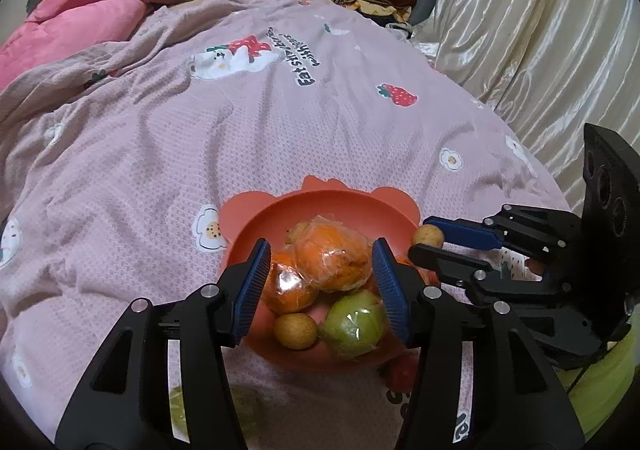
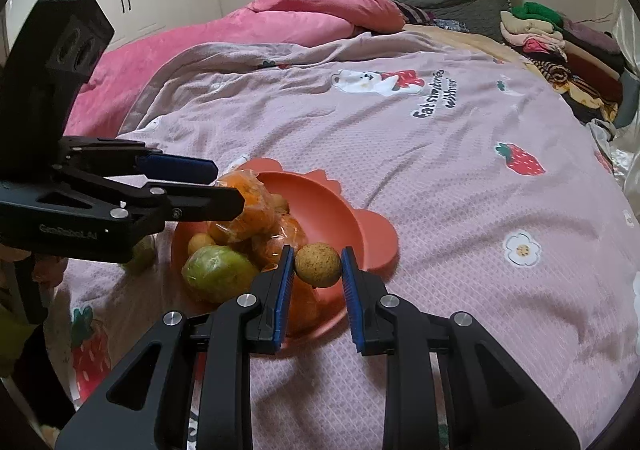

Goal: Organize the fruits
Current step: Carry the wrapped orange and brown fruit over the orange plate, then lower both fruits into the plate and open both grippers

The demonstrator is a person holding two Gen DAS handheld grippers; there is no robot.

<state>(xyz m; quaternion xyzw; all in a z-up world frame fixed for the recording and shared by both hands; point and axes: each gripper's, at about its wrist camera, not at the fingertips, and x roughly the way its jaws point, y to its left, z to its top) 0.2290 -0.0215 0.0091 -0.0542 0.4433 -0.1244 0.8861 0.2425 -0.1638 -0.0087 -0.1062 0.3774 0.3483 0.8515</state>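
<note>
Mostly done: bowl (image 2: pixel 372 234) at frame centre already held wrapped oranges (image 1: pixel 332 262), green fruit (image 2: pixel 218 274); right gripper (image 2: pixel 318 270) pinched a brown fruit (image 2: pixel 318 264) over its rim, left gripper (image 1: pixel 320 274) spread, empty.

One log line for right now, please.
right gripper: shut on small brown fruit, over bowl rim | left gripper: open above wrapped oranges | bowl: on bedspread

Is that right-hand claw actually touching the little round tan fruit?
Touching. The right wrist view shows the right gripper with both blue pads pressed against the small round tan fruit.
</note>
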